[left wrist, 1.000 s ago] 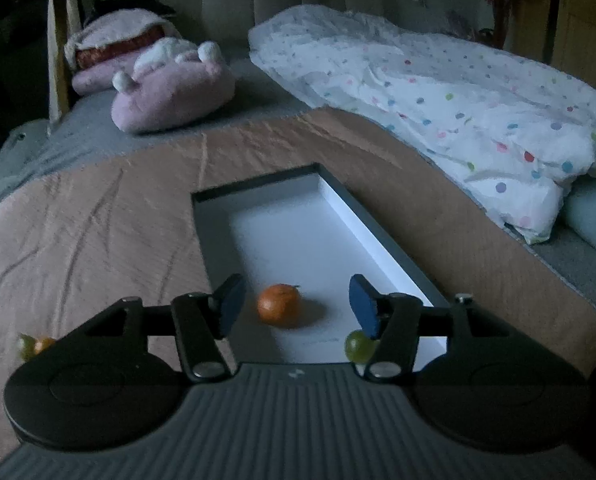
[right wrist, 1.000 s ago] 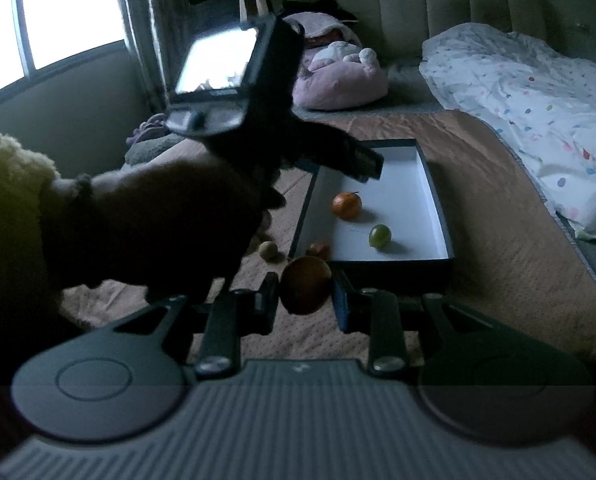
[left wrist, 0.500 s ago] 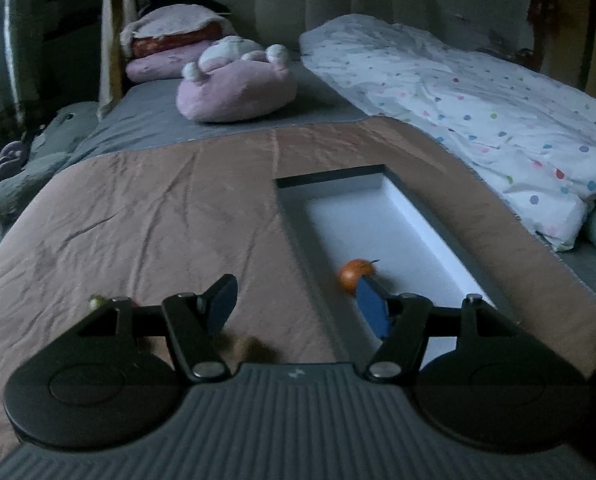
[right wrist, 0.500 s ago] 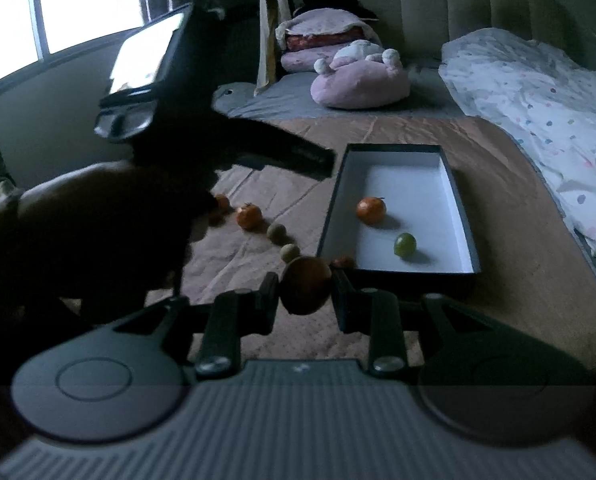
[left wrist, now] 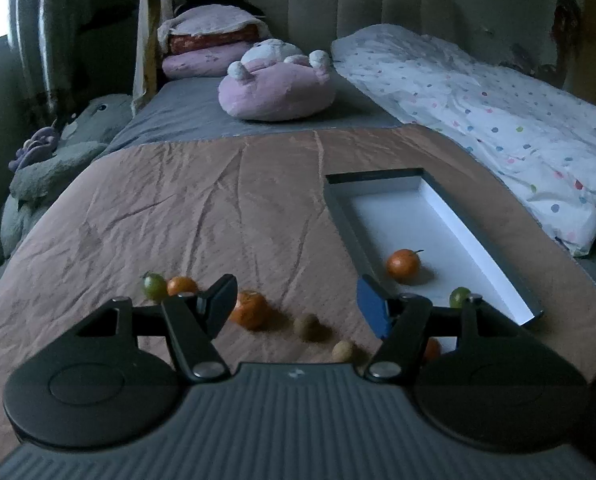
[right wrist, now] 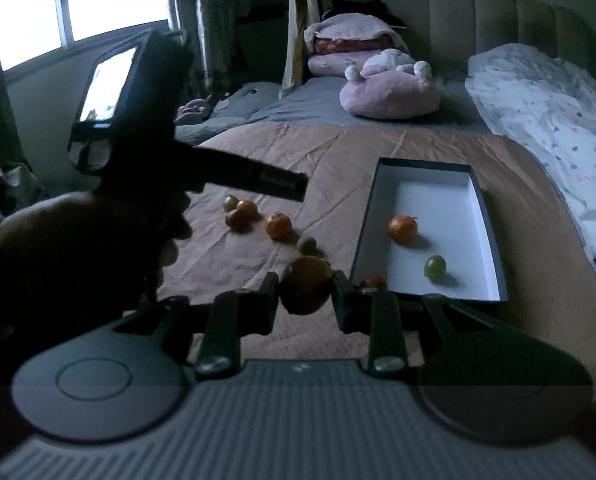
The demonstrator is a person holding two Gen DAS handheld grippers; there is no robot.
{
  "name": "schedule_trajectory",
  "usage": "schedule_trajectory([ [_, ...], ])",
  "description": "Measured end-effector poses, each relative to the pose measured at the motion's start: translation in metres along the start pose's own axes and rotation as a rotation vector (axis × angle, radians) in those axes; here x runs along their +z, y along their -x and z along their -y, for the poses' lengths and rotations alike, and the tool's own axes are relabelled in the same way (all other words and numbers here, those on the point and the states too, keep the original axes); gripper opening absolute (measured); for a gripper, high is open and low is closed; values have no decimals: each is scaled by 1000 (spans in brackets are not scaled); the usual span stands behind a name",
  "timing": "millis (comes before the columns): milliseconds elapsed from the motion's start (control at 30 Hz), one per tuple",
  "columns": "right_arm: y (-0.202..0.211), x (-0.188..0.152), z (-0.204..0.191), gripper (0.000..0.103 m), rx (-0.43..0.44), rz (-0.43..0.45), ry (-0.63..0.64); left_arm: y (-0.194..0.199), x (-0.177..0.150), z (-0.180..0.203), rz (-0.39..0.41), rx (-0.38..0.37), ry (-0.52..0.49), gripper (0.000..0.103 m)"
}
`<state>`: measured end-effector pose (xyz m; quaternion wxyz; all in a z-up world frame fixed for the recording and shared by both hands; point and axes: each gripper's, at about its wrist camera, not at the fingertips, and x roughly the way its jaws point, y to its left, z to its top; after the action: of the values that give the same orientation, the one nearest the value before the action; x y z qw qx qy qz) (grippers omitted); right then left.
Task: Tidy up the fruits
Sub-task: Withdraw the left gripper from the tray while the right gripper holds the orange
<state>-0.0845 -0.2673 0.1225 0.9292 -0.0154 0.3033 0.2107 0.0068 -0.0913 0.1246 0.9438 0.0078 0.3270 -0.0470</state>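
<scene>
A shallow dark-rimmed box (left wrist: 374, 176) (right wrist: 418, 166) with a white floor lies on the brown blanket. It holds an orange (left wrist: 403, 266) (right wrist: 403, 229) and a green fruit (left wrist: 460, 297) (right wrist: 435, 267). To its left, loose on the blanket, lie several fruits, among them an orange (left wrist: 250, 310) (right wrist: 278, 225) and a green one (left wrist: 154, 286). My left gripper (left wrist: 296, 306) hovers open above these, nothing between its fingers. My right gripper (right wrist: 306, 294) is shut on a round orange fruit (right wrist: 306, 286), held in the air short of the box's near left corner.
The person's hand (right wrist: 78, 248) carries the left gripper across the left of the right wrist view. A pink plush (left wrist: 278, 88), stacked pillows (left wrist: 210, 44) and a polka-dot duvet (left wrist: 498, 120) lie beyond and to the right of the box. Bare blanket (left wrist: 198, 208) stretches left of the box.
The left gripper has swung left, from over the box to above the loose fruits on the blanket. The right gripper has drifted a little, still holding its orange fruit.
</scene>
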Motion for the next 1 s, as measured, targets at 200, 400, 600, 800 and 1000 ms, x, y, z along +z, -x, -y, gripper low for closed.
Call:
schedule_trajectory([
  [200,-6,10,-2,31,3,16,10,12,-8,-16,6,25,0,71],
  [400,-13,20,-3,31,13,25,7,22,-16,-31,-1,49,10,71],
  [600,-18,26,-1,31,14,37,3,31,-23,-38,-5,63,10,71],
  [800,-25,31,12,31,-14,50,-13,39,-29,-39,-9,64,1,71],
  [1000,-30,34,27,31,-39,57,-34,46,-35,-39,-17,56,10,71],
])
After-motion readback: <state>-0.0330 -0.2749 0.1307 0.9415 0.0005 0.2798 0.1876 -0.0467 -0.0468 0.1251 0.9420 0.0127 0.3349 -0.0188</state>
